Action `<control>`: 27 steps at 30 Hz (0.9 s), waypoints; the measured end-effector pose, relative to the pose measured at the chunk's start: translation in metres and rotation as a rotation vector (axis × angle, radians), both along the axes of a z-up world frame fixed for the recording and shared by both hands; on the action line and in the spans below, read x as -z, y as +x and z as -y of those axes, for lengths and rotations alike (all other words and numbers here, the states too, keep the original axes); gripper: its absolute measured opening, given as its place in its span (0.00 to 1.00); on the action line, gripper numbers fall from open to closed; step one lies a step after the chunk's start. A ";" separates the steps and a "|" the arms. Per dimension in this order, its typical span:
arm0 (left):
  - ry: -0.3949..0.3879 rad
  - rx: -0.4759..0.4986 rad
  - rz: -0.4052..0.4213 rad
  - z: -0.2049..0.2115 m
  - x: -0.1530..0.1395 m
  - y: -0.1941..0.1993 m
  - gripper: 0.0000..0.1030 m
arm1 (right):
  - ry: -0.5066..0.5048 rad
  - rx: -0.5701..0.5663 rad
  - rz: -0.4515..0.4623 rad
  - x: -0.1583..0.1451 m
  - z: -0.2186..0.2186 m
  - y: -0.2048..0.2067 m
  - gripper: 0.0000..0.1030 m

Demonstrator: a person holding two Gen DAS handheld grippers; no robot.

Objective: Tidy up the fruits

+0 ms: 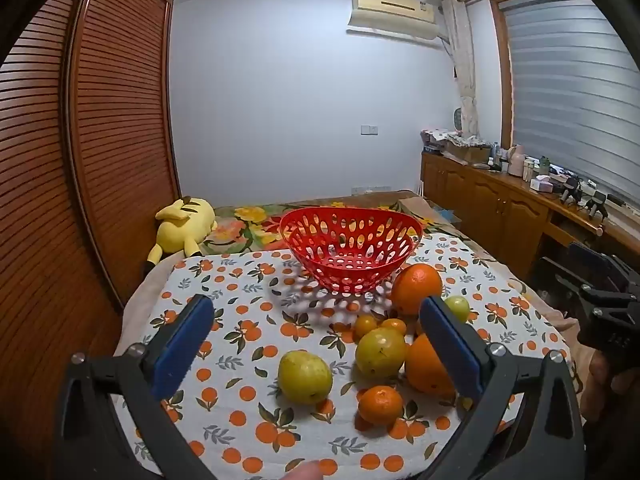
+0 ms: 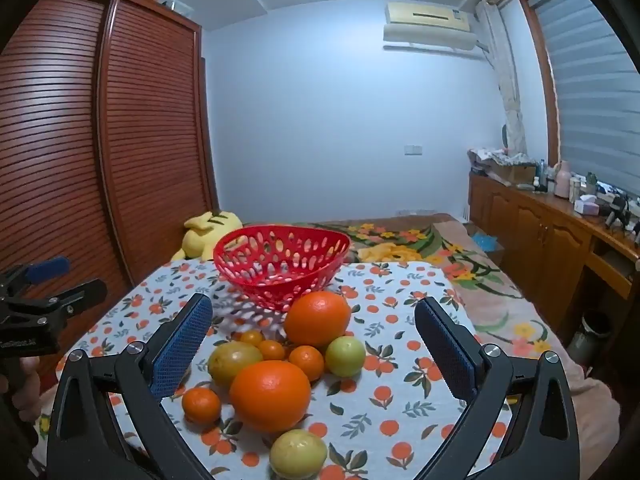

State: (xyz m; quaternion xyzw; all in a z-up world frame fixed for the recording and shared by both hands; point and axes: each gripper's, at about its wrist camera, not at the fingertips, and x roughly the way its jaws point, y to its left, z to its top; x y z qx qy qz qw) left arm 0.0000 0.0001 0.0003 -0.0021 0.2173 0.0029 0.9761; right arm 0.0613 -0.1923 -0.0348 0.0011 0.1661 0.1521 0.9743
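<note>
An empty red perforated basket point(image 1: 394, 226) point(image 2: 240, 246) stands at the far side of a table with an orange-print cloth point(image 1: 240, 280) point(image 2: 400, 292). In front of it lies a cluster of fruit: two large oranges point(image 1: 416, 288) point(image 2: 270, 394) point(image 2: 318, 318), several small tangerines point(image 1: 380, 404) point(image 2: 201, 404), and yellow-green fruits point(image 1: 305, 376) point(image 1: 380, 352) point(image 2: 298, 454) point(image 2: 345, 356). My left gripper point(image 1: 316, 340) is open and empty above the near fruit. My right gripper point(image 2: 314, 340) is open and empty, with the cluster between its fingers in view.
A yellow plush toy point(image 1: 184, 224) point(image 2: 208, 232) lies on the bed with a flowered blanket point(image 1: 256, 224) beyond the table. A slatted wooden wardrobe point(image 1: 100, 140) stands left. A wooden sideboard point(image 1: 500, 200) with clutter runs along the right under the window.
</note>
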 end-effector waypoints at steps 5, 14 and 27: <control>-0.007 -0.001 0.011 -0.003 -0.006 -0.003 1.00 | -0.011 0.005 -0.018 -0.001 0.000 0.001 1.00; 0.000 -0.003 0.042 -0.001 -0.018 -0.013 1.00 | -0.008 -0.003 -0.006 -0.004 -0.004 -0.005 1.00; 0.000 -0.013 0.035 -0.002 -0.012 -0.014 1.00 | -0.010 -0.012 -0.009 -0.005 -0.006 -0.006 1.00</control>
